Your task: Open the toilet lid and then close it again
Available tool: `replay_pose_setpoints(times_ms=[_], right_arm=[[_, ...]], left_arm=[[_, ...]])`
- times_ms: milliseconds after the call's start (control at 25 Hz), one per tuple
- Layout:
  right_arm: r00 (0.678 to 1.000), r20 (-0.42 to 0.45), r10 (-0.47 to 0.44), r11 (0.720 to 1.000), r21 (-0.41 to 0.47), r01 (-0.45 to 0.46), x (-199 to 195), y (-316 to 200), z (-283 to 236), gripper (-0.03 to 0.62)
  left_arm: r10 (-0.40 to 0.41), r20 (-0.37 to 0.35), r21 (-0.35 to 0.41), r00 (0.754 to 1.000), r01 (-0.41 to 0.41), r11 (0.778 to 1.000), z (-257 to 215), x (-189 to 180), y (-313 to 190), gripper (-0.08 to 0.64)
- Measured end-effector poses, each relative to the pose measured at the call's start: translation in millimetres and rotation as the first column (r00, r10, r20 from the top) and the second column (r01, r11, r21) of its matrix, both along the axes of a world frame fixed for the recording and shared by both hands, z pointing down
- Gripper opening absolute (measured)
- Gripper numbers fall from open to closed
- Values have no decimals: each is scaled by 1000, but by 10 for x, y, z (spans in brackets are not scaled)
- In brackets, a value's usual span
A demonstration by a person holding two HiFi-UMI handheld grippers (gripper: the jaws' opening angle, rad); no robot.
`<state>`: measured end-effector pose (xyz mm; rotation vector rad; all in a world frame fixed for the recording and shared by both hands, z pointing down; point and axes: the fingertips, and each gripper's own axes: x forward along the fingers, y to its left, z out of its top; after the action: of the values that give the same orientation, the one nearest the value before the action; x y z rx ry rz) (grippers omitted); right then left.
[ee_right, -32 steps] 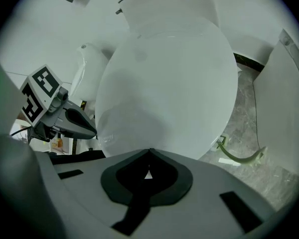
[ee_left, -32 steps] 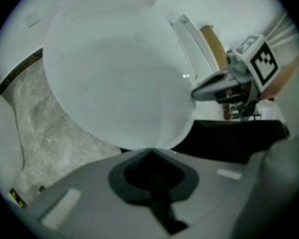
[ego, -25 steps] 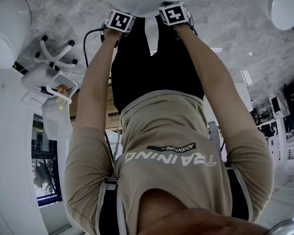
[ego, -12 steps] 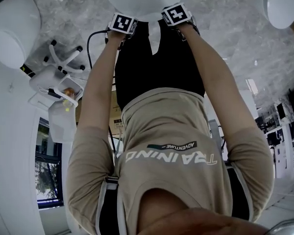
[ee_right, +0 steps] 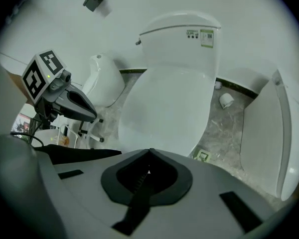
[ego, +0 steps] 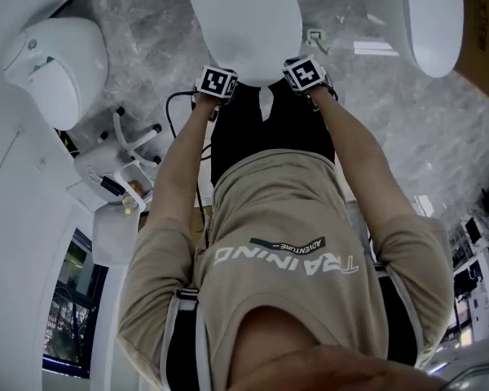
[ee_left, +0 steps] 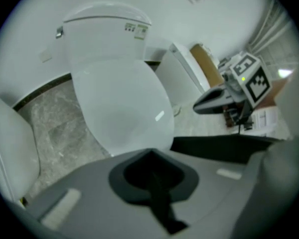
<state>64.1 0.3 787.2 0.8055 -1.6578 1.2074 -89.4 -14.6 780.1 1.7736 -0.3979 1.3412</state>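
Your left gripper point(ee_left: 150, 156) and right gripper point(ee_right: 149, 153) both have their jaws pressed together, with nothing between them. The lid point(ee_left: 122, 108) lies down on the bowl, just ahead of both tips. It reads as either not yet opened or already closed again.
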Motion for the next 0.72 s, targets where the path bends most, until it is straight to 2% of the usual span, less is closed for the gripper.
replay_pose_setpoints(times_ms=[80, 160, 280, 400, 560, 720], right_arm=[[1000, 5, 3, 999, 48, -3, 75, -66, -226, 14], [1000, 12, 7, 992, 129, -9, 157, -302, -446, 14], [1000, 31, -3, 966, 257, -5, 183, -712, -840, 14], [998, 67, -10, 930, 366, -16, 124, -873, -1306, 14], [996, 89, -16, 860, 509, -32, 149, -1119, -1904, 14], [994, 102, -32, 785, 618, -38, 158, -1364, -2490, 14]], left_arm=[[-24, -18, 22, 1000, 24, 999, -207, 34, -24, 5], [-57, -60, 79, 997, 61, 995, -395, 141, -216, 5], [-99, -131, 193, 986, 123, 973, -745, 287, -628, 5], [-135, -182, 264, 974, 180, 948, -1181, 367, -838, 5], [-137, -256, 367, 957, 227, 902, -1733, 544, -1220, 5], [-110, -325, 491, 939, 267, 829, -2346, 660, -1574, 5]])
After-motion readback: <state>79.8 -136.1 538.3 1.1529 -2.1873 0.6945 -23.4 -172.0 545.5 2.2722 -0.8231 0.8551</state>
